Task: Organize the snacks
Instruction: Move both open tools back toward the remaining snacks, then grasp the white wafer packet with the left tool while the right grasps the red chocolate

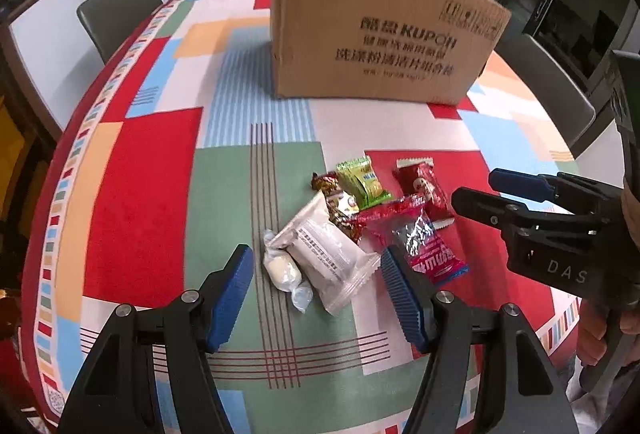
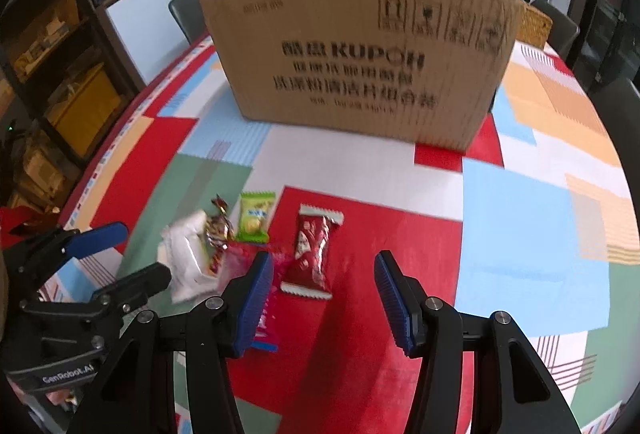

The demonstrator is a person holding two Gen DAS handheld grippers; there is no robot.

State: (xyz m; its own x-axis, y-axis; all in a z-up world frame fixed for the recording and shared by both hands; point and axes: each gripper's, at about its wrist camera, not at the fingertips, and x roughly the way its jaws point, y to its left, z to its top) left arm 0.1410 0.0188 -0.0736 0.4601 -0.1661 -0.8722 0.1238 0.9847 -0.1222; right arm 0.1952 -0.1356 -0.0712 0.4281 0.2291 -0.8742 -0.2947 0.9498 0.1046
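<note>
A small pile of snacks lies on the patterned tablecloth: a white wrapped cake (image 1: 326, 256), a pale twist-wrapped candy (image 1: 282, 272), a gold-brown candy (image 1: 338, 204), a green packet (image 1: 362, 182), a red bar (image 1: 424, 192) and a clear red-pink packet (image 1: 420, 242). My left gripper (image 1: 318, 296) is open just before the white cake and candy. My right gripper (image 2: 324, 300) is open with the red bar (image 2: 310, 254) just beyond its fingertips; it shows at the right in the left wrist view (image 1: 476, 190). A large cardboard box (image 1: 376, 30) stands behind the pile.
The box (image 2: 360, 50) fills the far middle of the table (image 1: 140, 162). Dark chairs (image 1: 120, 14) stand around the table's far edge. A counter and shelves with clutter lie beyond at the left (image 2: 60, 46).
</note>
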